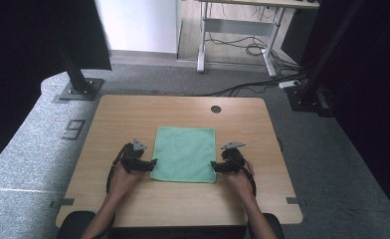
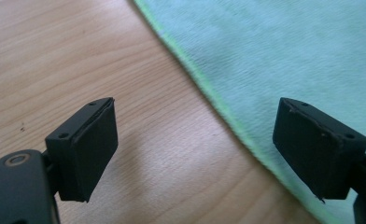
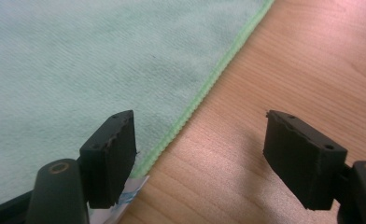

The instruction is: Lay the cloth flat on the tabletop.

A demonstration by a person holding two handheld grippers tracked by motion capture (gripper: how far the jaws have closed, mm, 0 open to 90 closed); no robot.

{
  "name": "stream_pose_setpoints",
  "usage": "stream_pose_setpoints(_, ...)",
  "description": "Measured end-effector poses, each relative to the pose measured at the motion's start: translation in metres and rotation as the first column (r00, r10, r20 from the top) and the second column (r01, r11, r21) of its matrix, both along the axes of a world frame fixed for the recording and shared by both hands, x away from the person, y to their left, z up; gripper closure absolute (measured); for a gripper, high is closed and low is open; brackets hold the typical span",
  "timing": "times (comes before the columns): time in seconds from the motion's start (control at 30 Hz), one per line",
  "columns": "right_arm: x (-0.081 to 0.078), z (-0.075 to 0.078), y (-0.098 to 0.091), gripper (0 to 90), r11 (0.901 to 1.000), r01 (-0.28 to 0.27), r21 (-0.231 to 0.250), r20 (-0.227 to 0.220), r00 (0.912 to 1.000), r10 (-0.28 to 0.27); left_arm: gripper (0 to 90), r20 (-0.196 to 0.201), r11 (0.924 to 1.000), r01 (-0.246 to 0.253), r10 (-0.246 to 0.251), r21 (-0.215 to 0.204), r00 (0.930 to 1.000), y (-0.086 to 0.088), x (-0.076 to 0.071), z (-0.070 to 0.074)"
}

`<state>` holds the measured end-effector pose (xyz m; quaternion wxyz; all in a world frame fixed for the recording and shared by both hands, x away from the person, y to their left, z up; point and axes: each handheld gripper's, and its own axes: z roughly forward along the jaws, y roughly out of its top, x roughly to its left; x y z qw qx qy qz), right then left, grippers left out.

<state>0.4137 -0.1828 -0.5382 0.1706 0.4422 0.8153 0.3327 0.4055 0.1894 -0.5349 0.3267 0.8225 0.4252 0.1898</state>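
Both grippers, left gripper [image 1: 152, 163] and right gripper [image 1: 214, 166], stand open and empty, each straddling a near corner edge of the flat square green microfibre cloth [image 1: 185, 153] on the light wooden table [image 1: 118, 115]. Judging by this, the grasp comes next: each must lower and pinch its hem.

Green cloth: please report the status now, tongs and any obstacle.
Left tongs open, right tongs open, each astride a side edge. Green cloth flat on the table, not gripped. Nothing in the way.

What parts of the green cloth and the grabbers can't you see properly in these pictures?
- High view: whether the left gripper and right gripper touch the green cloth; too small to tell.
- Right gripper view: the white tag at the cloth's corner, half hidden behind a jaw; any print unreadable.
- Left gripper view: the cloth's near corner, cut off by the bottom edge.
- Cloth's underside: hidden against the table.
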Motion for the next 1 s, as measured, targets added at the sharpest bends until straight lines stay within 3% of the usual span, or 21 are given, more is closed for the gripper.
stream_pose_setpoints(0.23,-0.011,0.012,-0.011,20.7,0.9996,-0.006,0.029,0.024,0.9997,0.005,14.2,-0.014,0.9976,0.042,-0.043,-0.056,0.9990,0.011,-0.014,0.013)
stream_pose_setpoints(0.4,-0.021,0.015,-0.022,13.6,0.9995,-0.005,0.033,0.012,0.9999,0.005,13.5,-0.014,0.9977,0.053,-0.053,-0.042,0.9985,0.019,-0.025,0.017)
stream_pose_setpoints(0.47,-0.028,0.012,-0.030,12.8,0.9997,-0.005,0.024,-0.006,1.0000,0.006,11.3,-0.020,0.9980,0.063,-0.063,-0.007,0.9978,0.025,-0.031,0.015)
stream_pose_setpoints(0.6,-0.036,0.008,-0.042,6.2,0.9996,0.016,0.024,-0.022,0.9996,-0.016,8.1,-0.033,0.9983,0.057,-0.057,0.013,0.9978,0.032,-0.035,0.010)
stream_pose_setpoints(0.83,-0.045,-0.001,-0.053,1.0,0.9988,0.038,0.030,-0.028,0.9989,-0.038,5.3,-0.062,0.9987,0.041,-0.043,-0.029,0.9972,0.040,-0.033,0.003)
stream_pose_setpoints(1.0,-0.046,-0.007,-0.054,0.0,0.9986,0.044,0.030,-0.032,0.9986,-0.043,2.9,-0.095,0.9989,0.039,-0.042,-0.026,0.9946,0.040,-0.031,-0.005)
